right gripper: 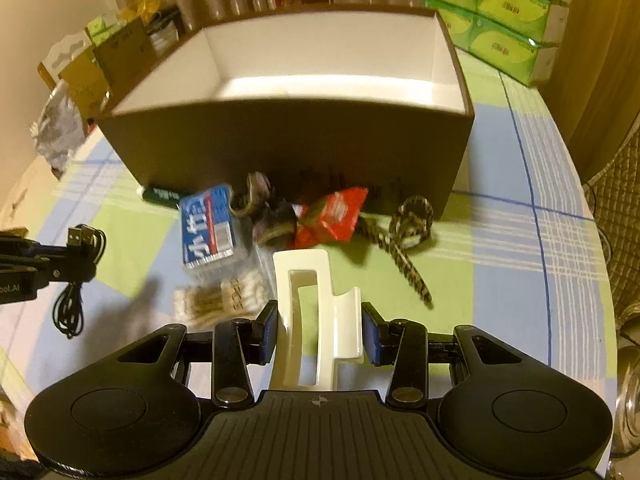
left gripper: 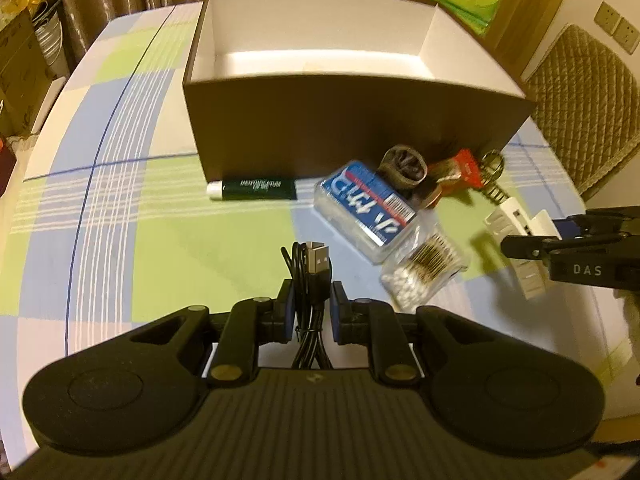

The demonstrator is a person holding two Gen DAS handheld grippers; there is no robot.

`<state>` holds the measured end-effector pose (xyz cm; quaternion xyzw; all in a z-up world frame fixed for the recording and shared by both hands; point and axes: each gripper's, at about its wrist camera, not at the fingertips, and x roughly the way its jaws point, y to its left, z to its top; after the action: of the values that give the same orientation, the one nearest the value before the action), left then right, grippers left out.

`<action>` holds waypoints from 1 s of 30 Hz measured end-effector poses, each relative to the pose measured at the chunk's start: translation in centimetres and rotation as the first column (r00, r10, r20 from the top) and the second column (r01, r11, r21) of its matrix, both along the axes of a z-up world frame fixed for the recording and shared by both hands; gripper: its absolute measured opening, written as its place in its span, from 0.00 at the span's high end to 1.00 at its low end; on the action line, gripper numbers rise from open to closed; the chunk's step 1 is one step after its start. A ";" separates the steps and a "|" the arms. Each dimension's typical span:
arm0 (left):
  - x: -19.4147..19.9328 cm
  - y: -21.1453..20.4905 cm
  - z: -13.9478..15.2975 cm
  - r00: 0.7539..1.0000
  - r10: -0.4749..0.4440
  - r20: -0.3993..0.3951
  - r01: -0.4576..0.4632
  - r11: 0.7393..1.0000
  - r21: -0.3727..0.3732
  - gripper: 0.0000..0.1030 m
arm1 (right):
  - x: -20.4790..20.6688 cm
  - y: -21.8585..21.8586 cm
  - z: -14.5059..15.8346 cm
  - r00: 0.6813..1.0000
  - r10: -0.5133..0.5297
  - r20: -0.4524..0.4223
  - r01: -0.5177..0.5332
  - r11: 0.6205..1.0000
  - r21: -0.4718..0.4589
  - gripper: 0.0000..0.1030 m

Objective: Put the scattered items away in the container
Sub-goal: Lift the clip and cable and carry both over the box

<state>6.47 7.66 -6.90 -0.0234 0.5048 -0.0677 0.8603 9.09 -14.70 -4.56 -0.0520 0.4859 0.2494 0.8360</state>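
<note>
My left gripper (left gripper: 312,304) is shut on a coiled black USB cable (left gripper: 314,276), held above the checked tablecloth. My right gripper (right gripper: 319,328) is shut on a white hair claw clip (right gripper: 308,312), also lifted. The brown box (left gripper: 340,128) with a white inside stands open behind both. Along its front wall lie a green lip balm tube (left gripper: 252,189), a clear box with a blue label (left gripper: 366,208), a bag of cotton swabs (left gripper: 424,270), a dark scrunchie (right gripper: 272,220), a red packet (right gripper: 334,216) and a patterned hair tie (right gripper: 408,232).
Green tissue packs (right gripper: 500,12) are stacked behind the box on the right. A quilted chair back (left gripper: 588,92) stands past the table's right edge. Cardboard boxes and bags (right gripper: 100,60) crowd the far left. The table's rounded edge runs close on both sides.
</note>
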 end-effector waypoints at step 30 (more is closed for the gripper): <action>8.8 -1.6 9.8 0.962 -0.052 0.270 0.072 0.995 -0.065 0.87 | 8.9 3.4 10.1 0.973 -0.029 0.229 -0.014 0.983 0.180 0.62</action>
<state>15.26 6.03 2.91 -0.0300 0.3816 -0.1161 0.9165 17.99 -11.28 5.56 -0.0027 0.3609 0.2815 0.8891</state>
